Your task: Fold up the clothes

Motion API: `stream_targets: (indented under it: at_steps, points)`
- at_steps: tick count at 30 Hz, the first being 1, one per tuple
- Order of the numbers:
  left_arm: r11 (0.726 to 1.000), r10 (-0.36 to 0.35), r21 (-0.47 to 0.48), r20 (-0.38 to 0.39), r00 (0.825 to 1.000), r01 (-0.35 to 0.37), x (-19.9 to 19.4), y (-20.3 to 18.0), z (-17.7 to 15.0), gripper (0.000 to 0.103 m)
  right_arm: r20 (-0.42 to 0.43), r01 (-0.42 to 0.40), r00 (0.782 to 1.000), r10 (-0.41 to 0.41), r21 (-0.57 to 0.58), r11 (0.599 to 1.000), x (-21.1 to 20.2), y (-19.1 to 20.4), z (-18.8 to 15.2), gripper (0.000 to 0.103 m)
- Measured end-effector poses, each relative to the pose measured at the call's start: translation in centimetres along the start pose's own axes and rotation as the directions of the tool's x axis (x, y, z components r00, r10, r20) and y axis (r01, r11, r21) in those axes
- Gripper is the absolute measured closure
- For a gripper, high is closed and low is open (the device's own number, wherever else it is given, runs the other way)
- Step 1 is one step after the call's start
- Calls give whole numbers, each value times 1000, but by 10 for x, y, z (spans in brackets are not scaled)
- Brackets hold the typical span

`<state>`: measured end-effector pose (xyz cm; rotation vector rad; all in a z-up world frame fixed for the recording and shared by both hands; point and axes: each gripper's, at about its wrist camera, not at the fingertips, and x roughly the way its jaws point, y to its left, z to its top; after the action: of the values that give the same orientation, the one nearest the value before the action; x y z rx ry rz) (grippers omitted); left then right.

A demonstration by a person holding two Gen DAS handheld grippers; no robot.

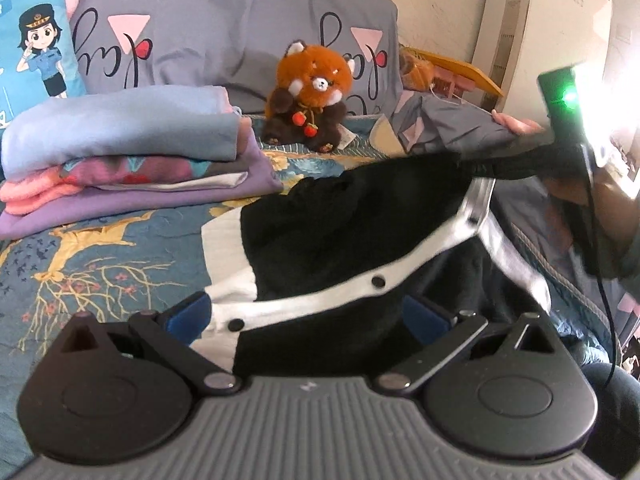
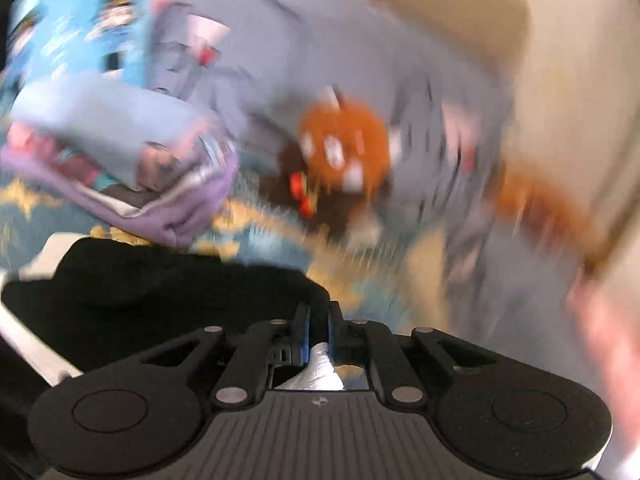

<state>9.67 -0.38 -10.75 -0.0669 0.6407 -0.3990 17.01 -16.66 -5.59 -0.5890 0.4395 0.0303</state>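
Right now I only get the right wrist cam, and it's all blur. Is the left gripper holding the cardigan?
Observer: No. The left gripper has its fingers wide apart. The black cardigan lies between them, not pinched.
Operator: Is it flat on the bed?
Observer: Not all of it. In the left wrist view its far end is lifted off the bedspread toward the upper right.
Operator: Which side faces up?
Observer: The front does. Two dark buttons show on the white trim.
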Motion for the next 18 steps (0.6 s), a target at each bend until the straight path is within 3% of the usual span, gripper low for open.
stream_targets:
  at_steps: [2,4,5,6,10,12,14,16,18]
  points:
    - [1000,4,5,-21,1000,-4,7,-1,-4,0,52,68,997,-63,-110,992,-14,16,6,92]
    - [1000,11,10,-56,998,-10,19,-2,-10,0,61,76,996,-67,-154,985,-19,21,6,65]
    - [1000,18,15,-73,997,-17,25,-3,-12,0,65,68,996,-59,-145,987,-20,19,5,31]
    - [1000,26,19,-89,996,-25,31,-4,-14,0,70,59,996,-51,-111,992,-21,14,4,16]
    - [999,19,37,-83,996,-16,37,-8,-17,0,49,21,999,-23,39,999,-25,-14,1,18]
    - [999,-9,36,-65,998,11,34,-8,-17,0,20,-81,997,78,200,976,-15,-46,-5,18]
    - [999,-35,22,-65,997,36,34,-7,-16,0,-4,-198,975,221,433,880,9,-78,-20,21]
    - [999,-42,17,-73,996,43,36,-7,-16,0,-6,-273,933,361,641,718,39,-109,-41,27]
    - [999,-32,27,-82,996,34,39,-8,-17,0,-26,-291,871,491,778,557,76,-129,-73,48]
